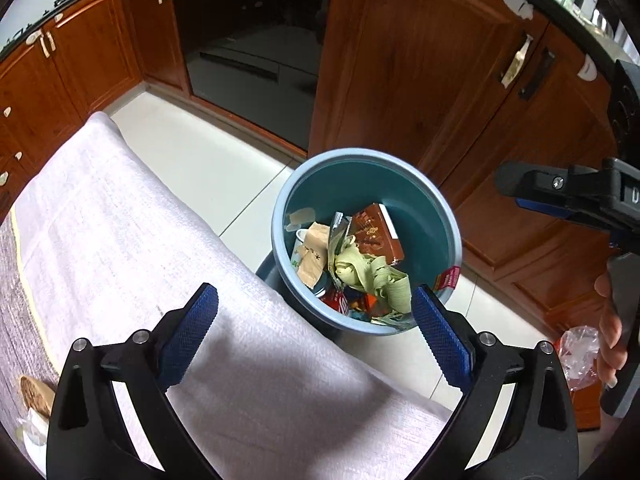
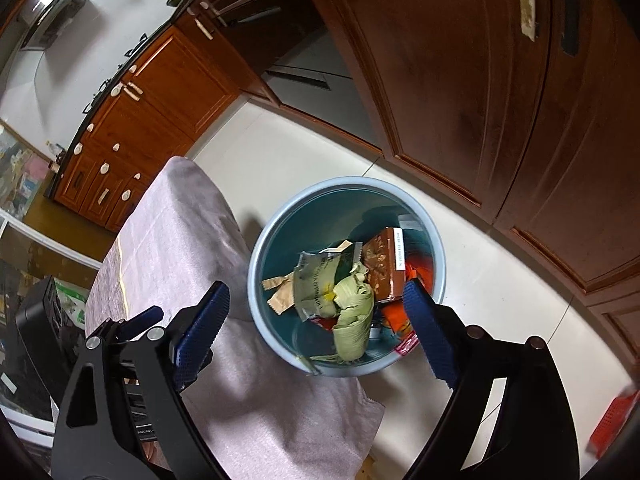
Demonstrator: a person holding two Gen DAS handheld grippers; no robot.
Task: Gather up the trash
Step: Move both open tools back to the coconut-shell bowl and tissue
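Note:
A round blue trash bin (image 1: 440,216) stands on the floor beside the table; it also shows in the right wrist view (image 2: 264,248). It holds a brown carton (image 1: 378,236), crumpled green paper (image 1: 376,278), a tan wrapper (image 1: 312,254) and other wrappers. My left gripper (image 1: 314,320) is open and empty above the table edge, next to the bin. My right gripper (image 2: 316,312) is open and empty over the bin; it also shows at the right of the left wrist view (image 1: 560,194).
A pale cloth-covered table (image 1: 120,240) lies left of the bin. Brown wooden cabinets (image 1: 420,60) and a dark oven (image 1: 248,48) stand behind. A clear plastic scrap (image 1: 580,352) lies on the floor. A round brown thing (image 1: 34,394) sits at the table's left.

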